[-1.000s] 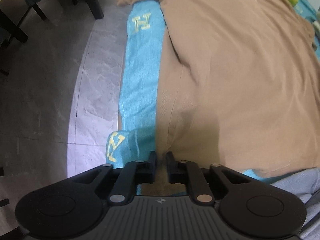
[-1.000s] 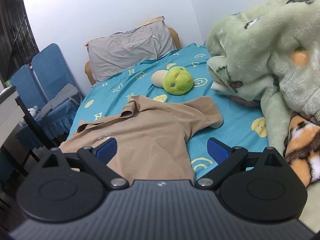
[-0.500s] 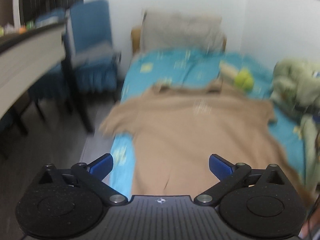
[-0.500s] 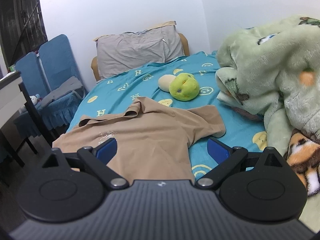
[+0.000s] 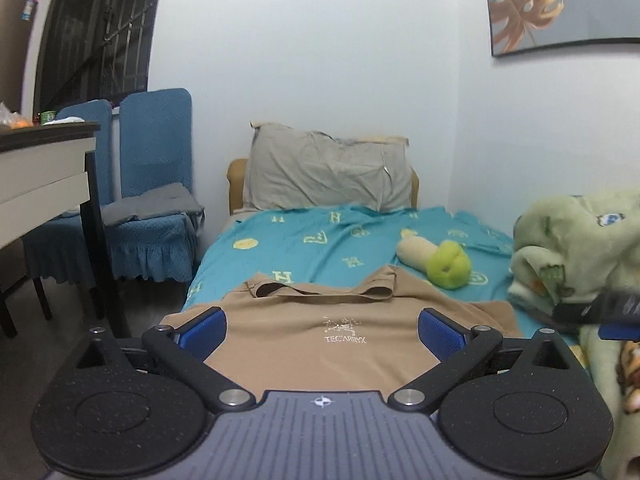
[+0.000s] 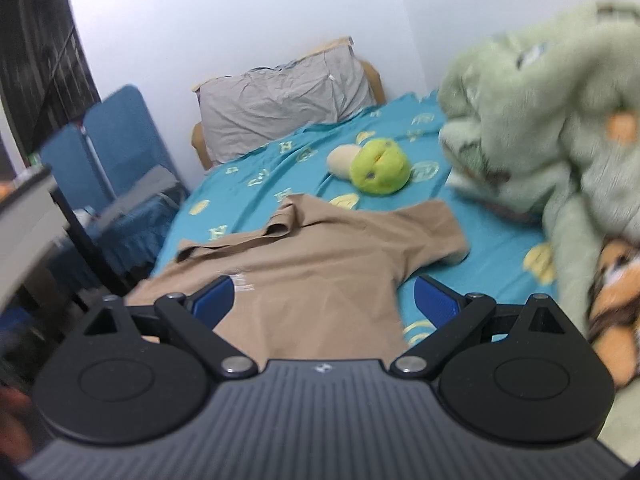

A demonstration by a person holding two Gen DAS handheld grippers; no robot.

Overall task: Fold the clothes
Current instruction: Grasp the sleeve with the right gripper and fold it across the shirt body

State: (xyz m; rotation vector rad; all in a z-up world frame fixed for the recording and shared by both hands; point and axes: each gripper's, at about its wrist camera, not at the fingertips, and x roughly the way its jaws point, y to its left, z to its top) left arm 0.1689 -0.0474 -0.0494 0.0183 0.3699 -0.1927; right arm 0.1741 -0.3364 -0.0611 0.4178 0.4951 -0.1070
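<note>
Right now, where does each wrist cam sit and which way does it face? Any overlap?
Left wrist: on the left gripper, open, near the bed's foot, facing the pillow along the tan shirt; the right gripper shows at its right edge.
Right wrist: on the right gripper, open, looking over the shirt toward the pillow; no hand shows.
Shared: shirt, pillow, green plush.

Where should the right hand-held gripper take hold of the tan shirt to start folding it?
Probably the short sleeve of the tan shirt, at its cuff, coming in from the shirt's right. It lies spread flat on the teal sheet, clear of the green plush toy, and the open right hand-held gripper is already nearest.
</note>
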